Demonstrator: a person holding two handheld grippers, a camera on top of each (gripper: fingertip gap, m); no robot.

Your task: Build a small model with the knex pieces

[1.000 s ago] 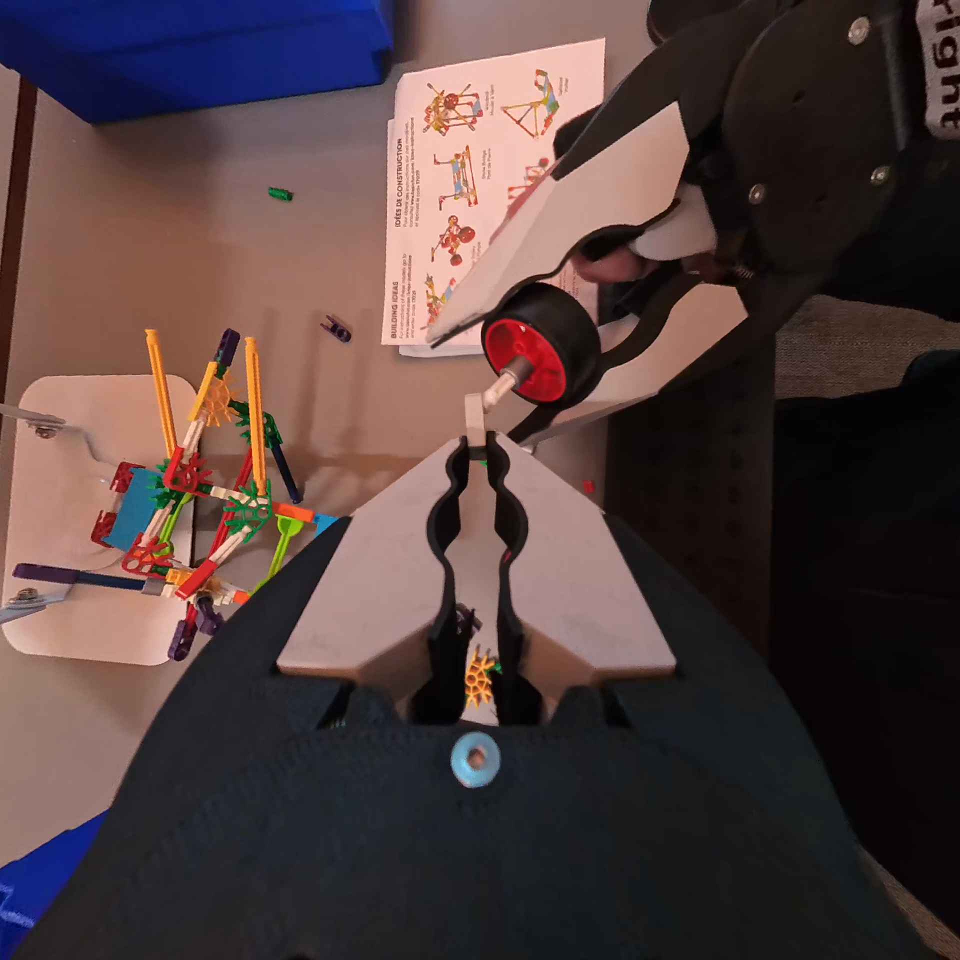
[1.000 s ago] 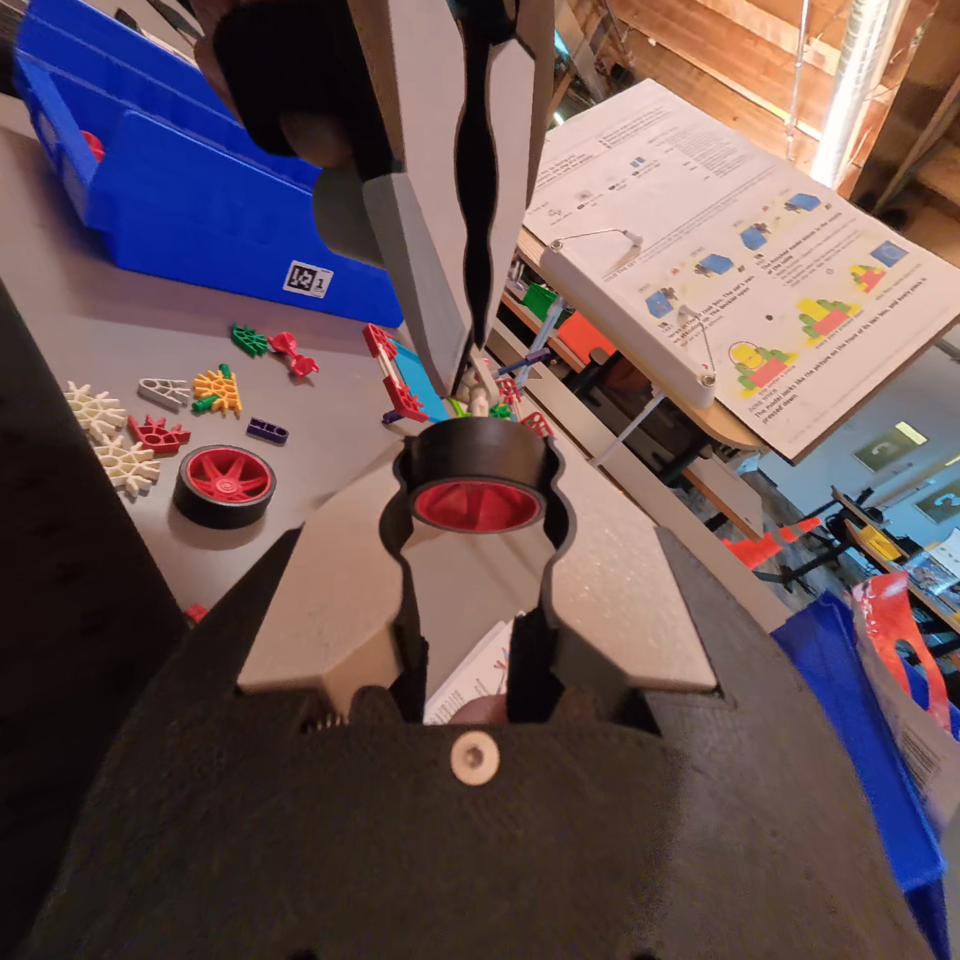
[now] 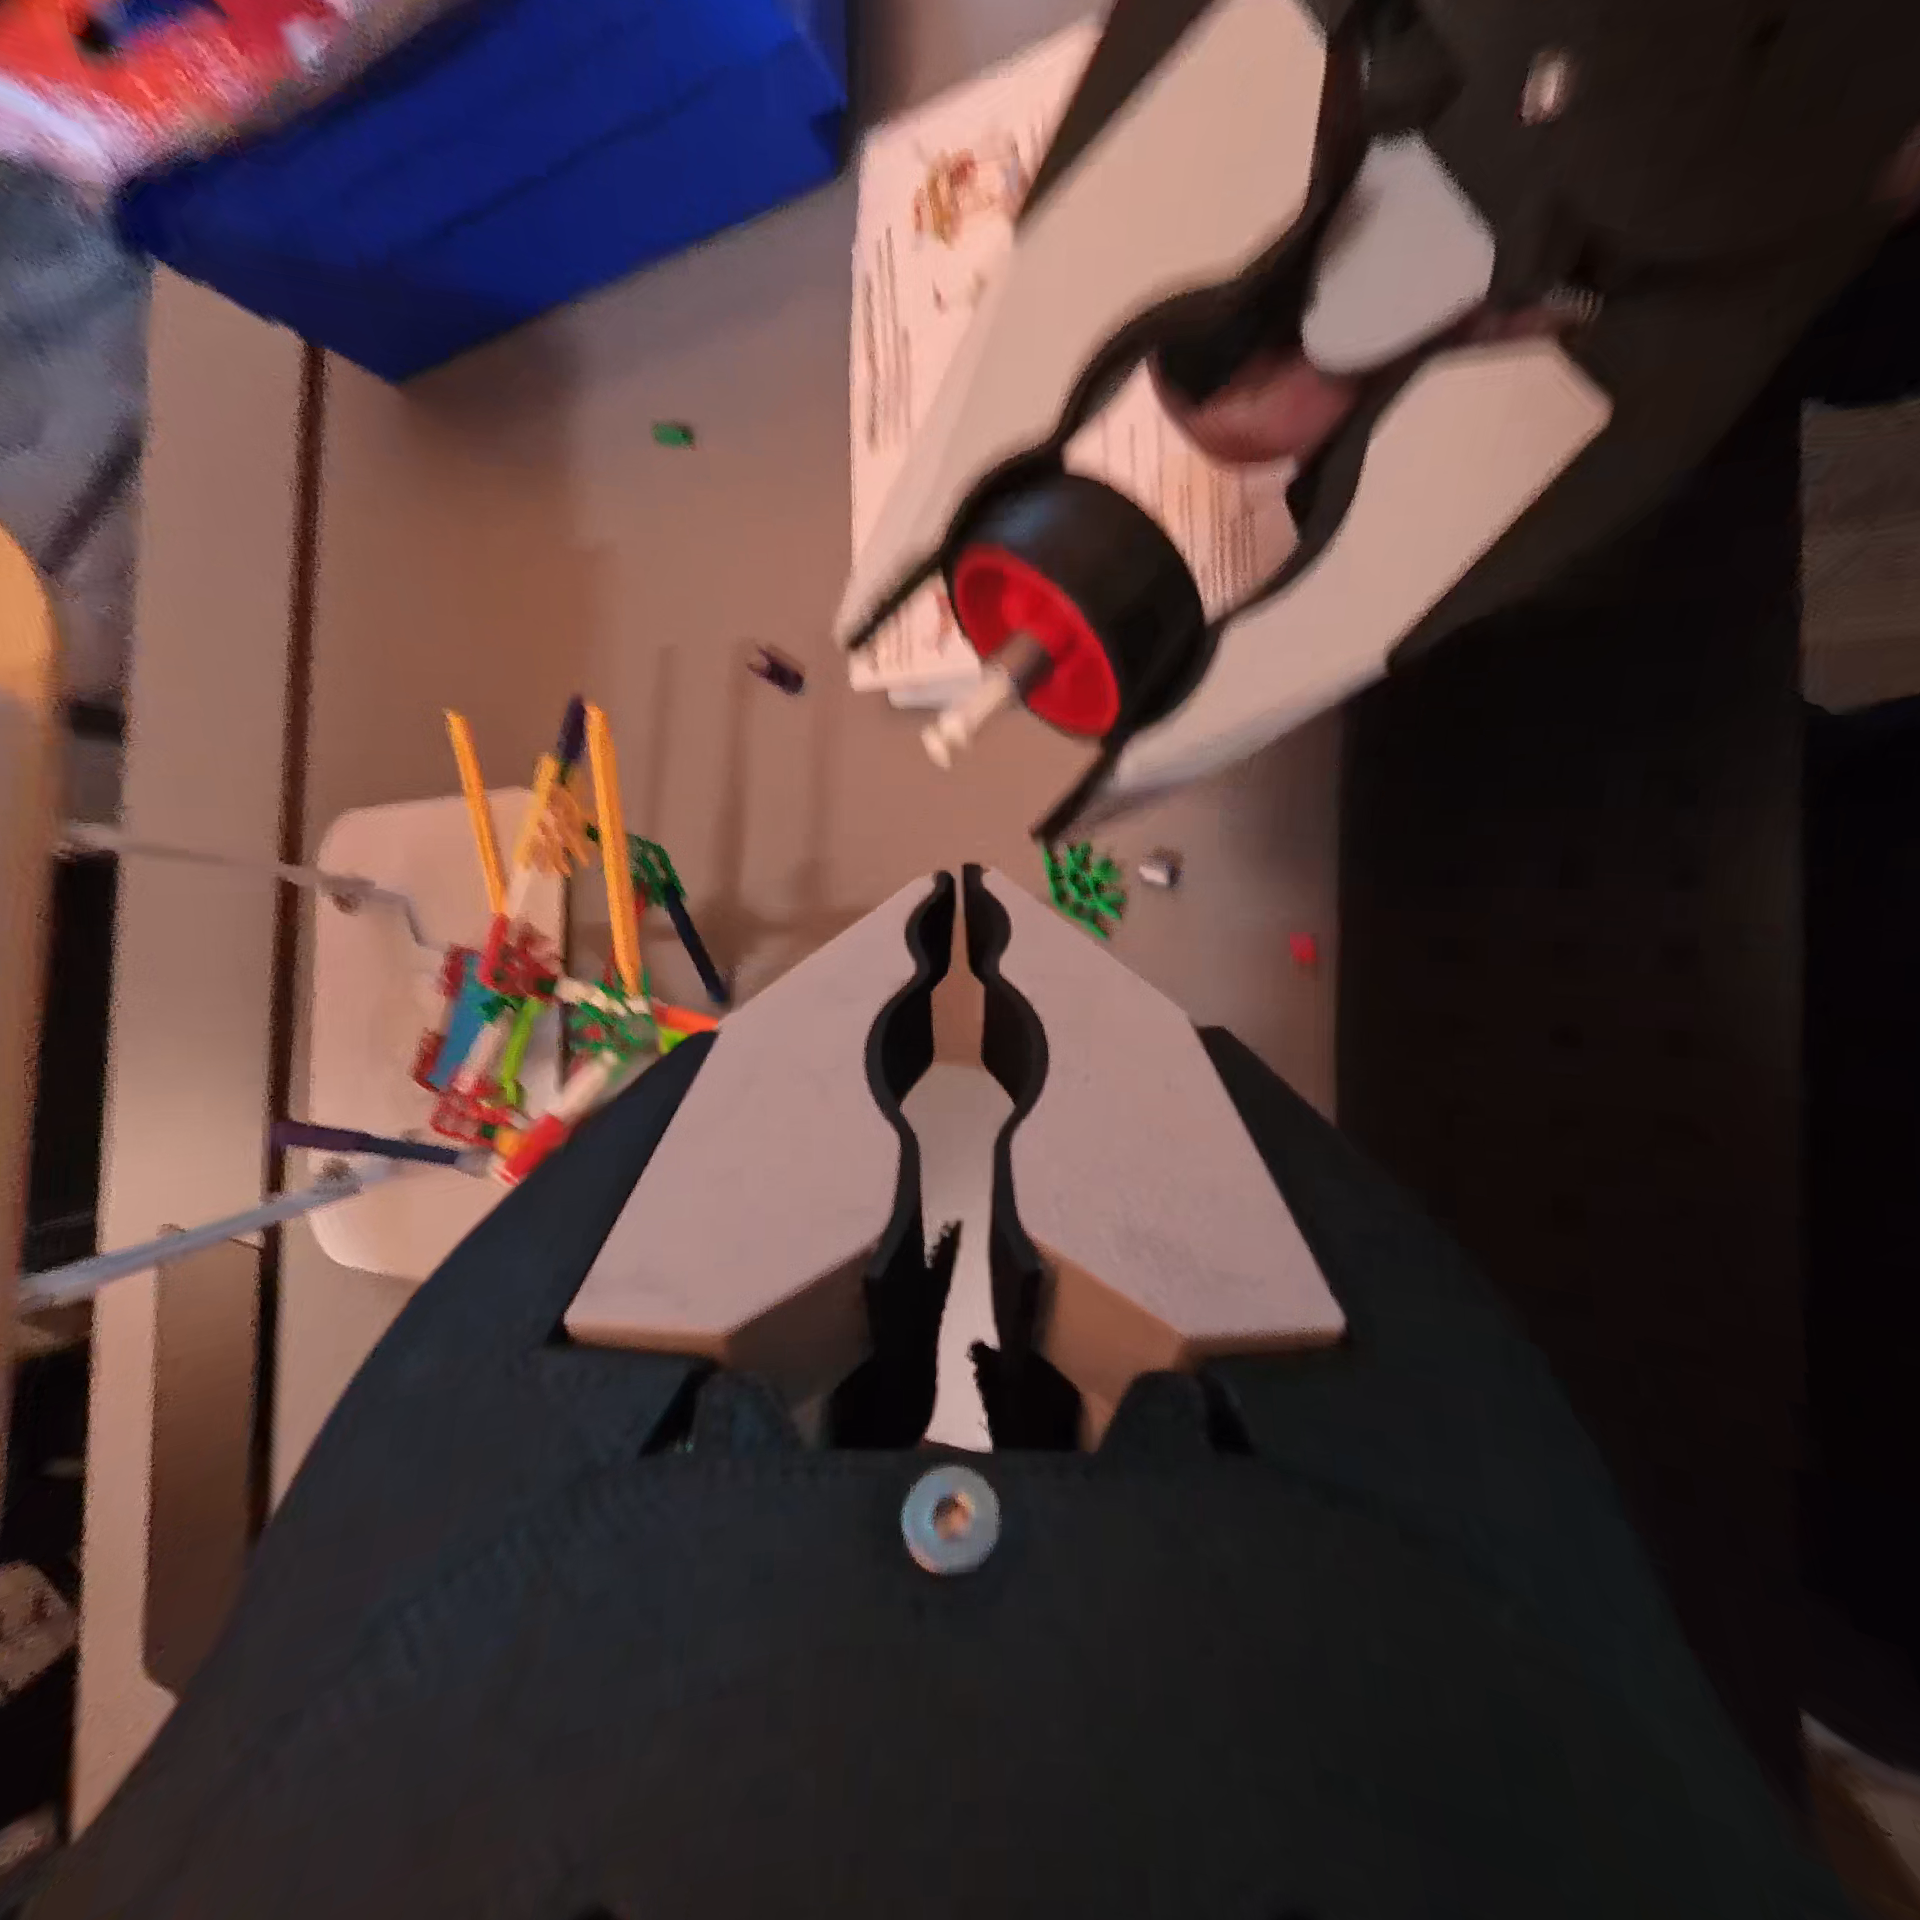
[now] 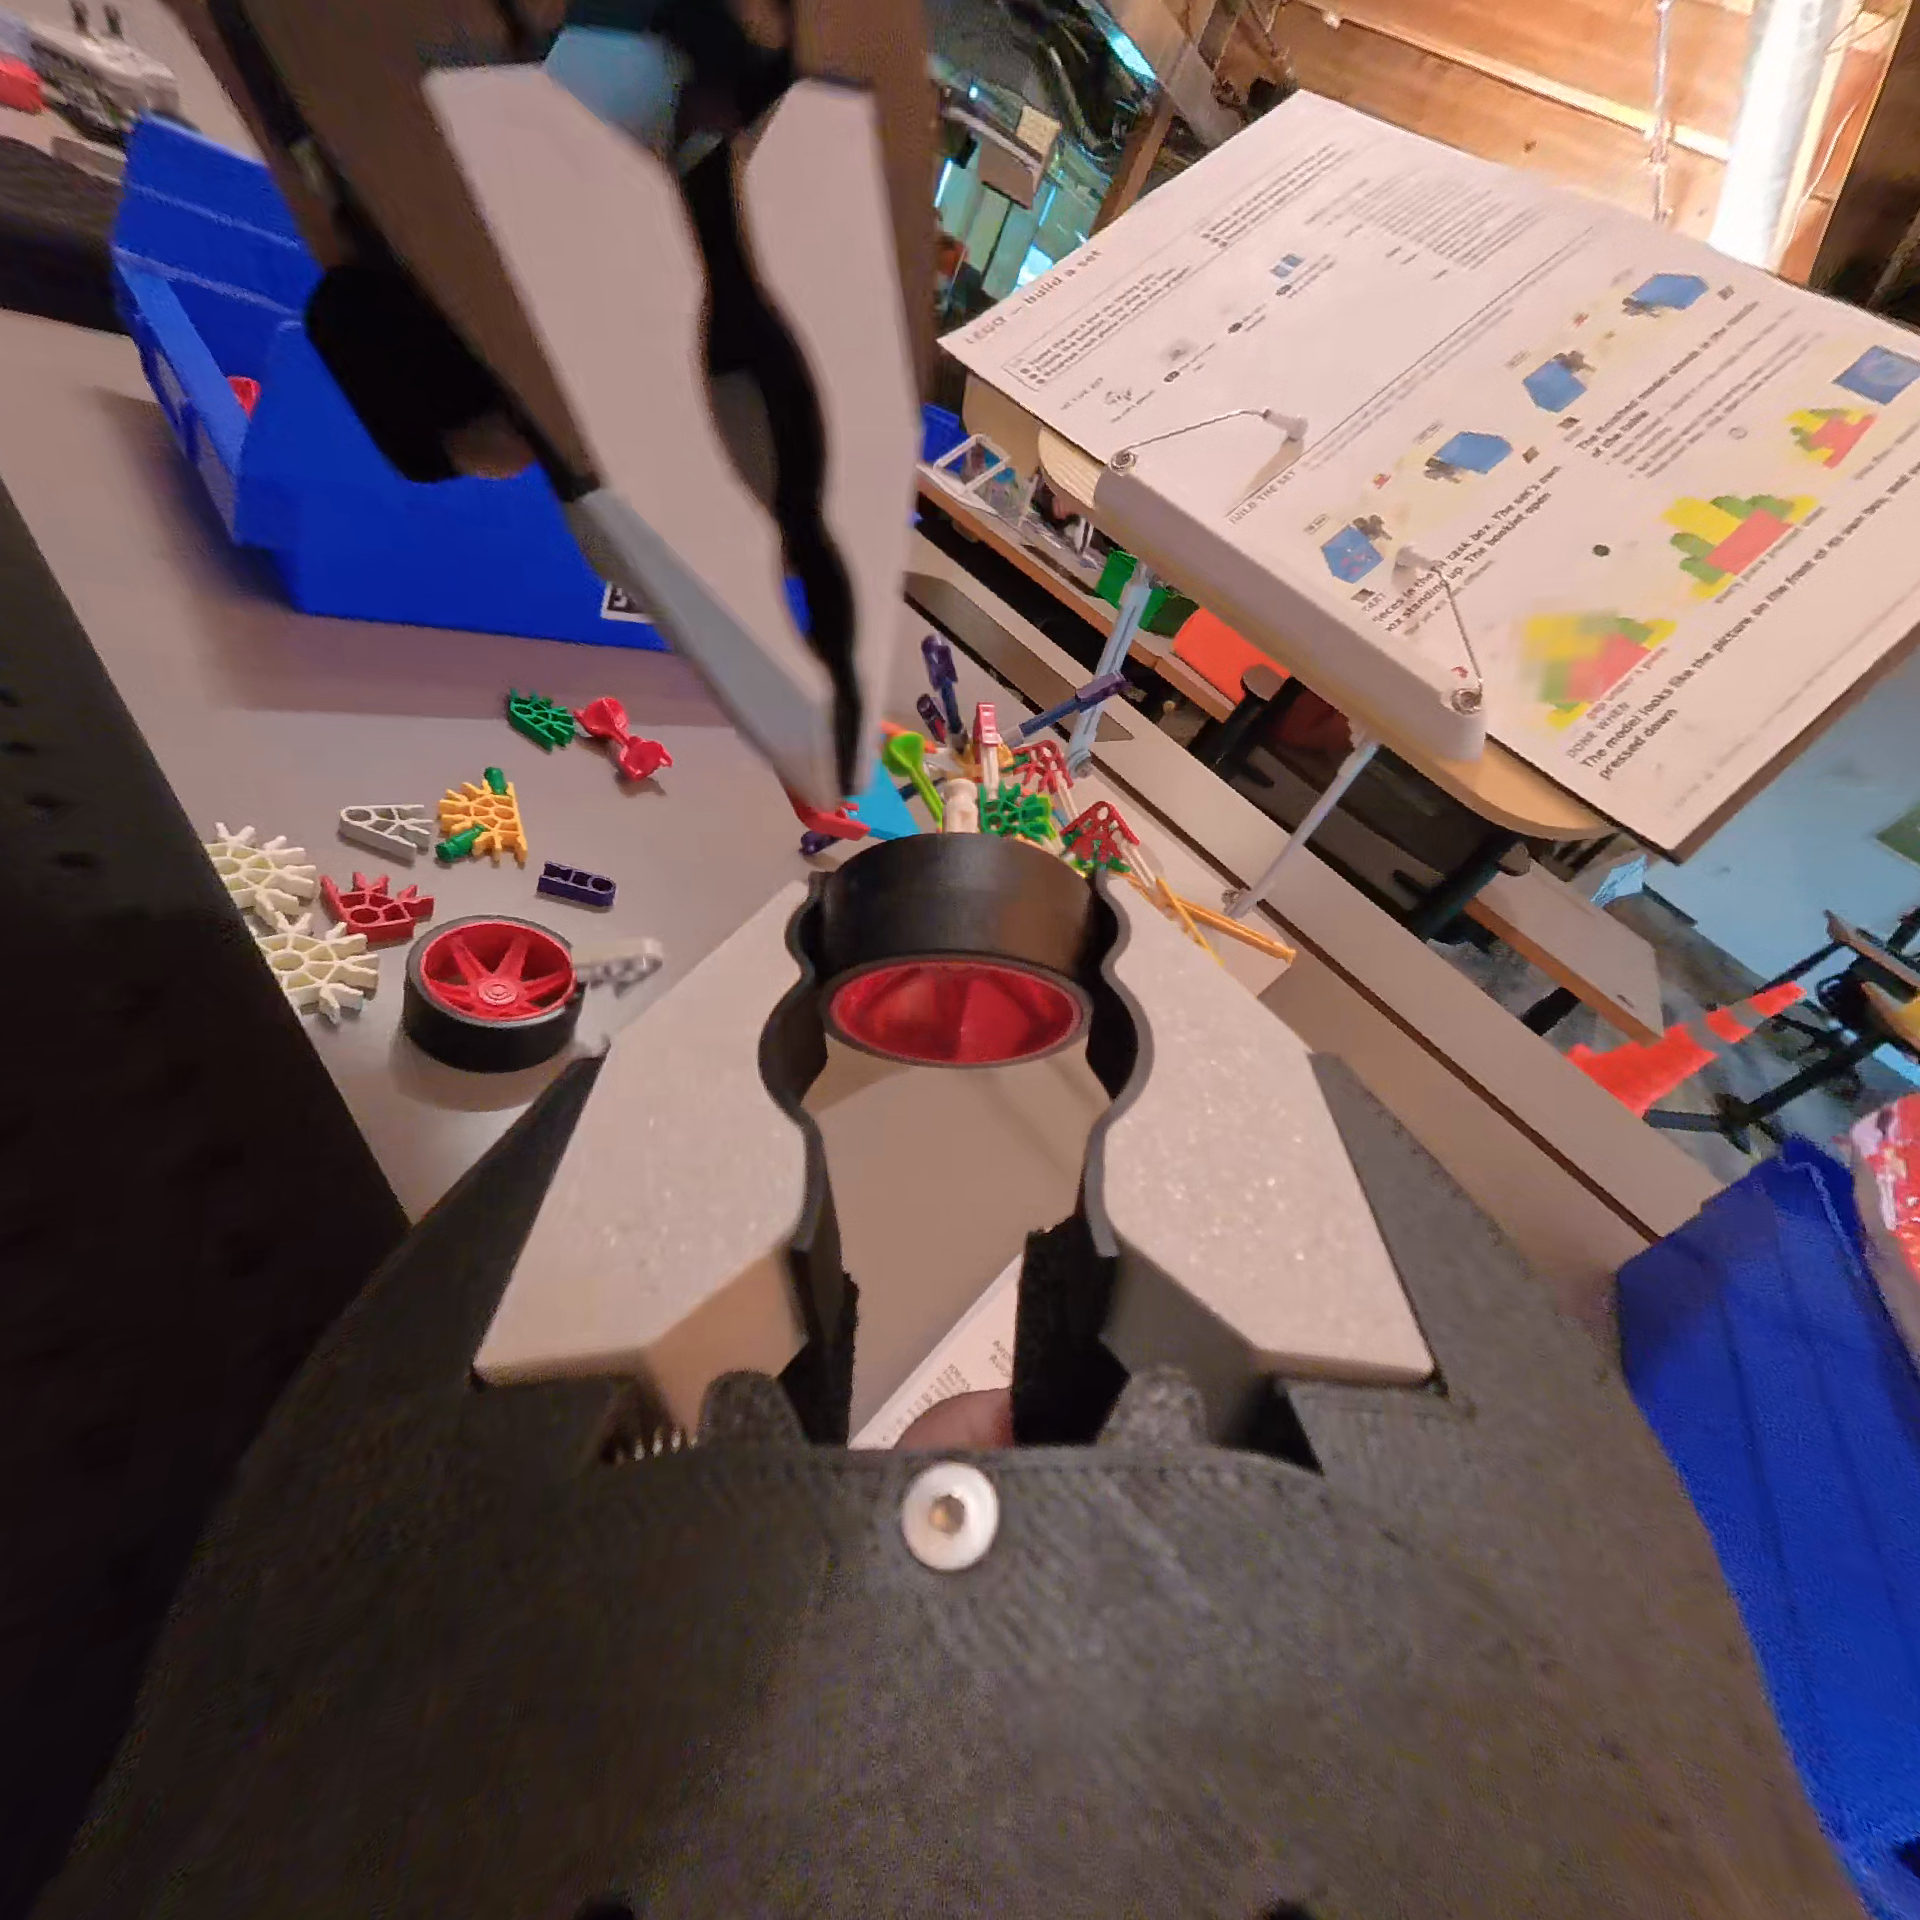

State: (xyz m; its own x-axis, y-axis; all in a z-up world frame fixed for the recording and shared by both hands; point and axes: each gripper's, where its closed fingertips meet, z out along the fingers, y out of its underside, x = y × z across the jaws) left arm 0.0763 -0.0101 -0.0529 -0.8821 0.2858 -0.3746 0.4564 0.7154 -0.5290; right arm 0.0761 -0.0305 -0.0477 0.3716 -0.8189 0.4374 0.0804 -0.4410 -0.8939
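Observation:
My right gripper (image 4: 956, 894) is shut on a black wheel with a red hub (image 4: 956, 930), held above the table. In the left wrist view this wheel (image 3: 1081, 613) has a short white rod (image 3: 966, 717) stuck in its hub, and the right gripper (image 3: 951, 732) comes in from the upper right. My left gripper (image 3: 956, 883) is shut and empty, a little below the rod's free end and apart from it. In the right wrist view the left gripper (image 4: 831, 790) points down just beyond the wheel. A colourful rod-and-connector model (image 3: 551, 966) stands on a white base (image 3: 384, 1174) to the left.
A second wheel (image 4: 488, 987) and loose connectors (image 4: 478, 821) lie on the grey table. Blue bin (image 4: 343, 520) at the back. Instruction sheet (image 3: 904, 312) under the right gripper. Green connector (image 3: 1086, 883) nearby. An open booklet on a stand (image 4: 1455, 468) overhangs at the right. Left and right tips are no more than a few centimetres apart. Left tips and right tips are each some 15 centimeters from the colourful rod-and-connector model (image 3: 551, 966). The right camera catches it too, in the right wrist view (image 4: 1078, 845).
My left gripper has let go of the white rod and drawn back; the rod stays in the wheel's hub. The right gripper still holds the wheel and has lifted slightly.

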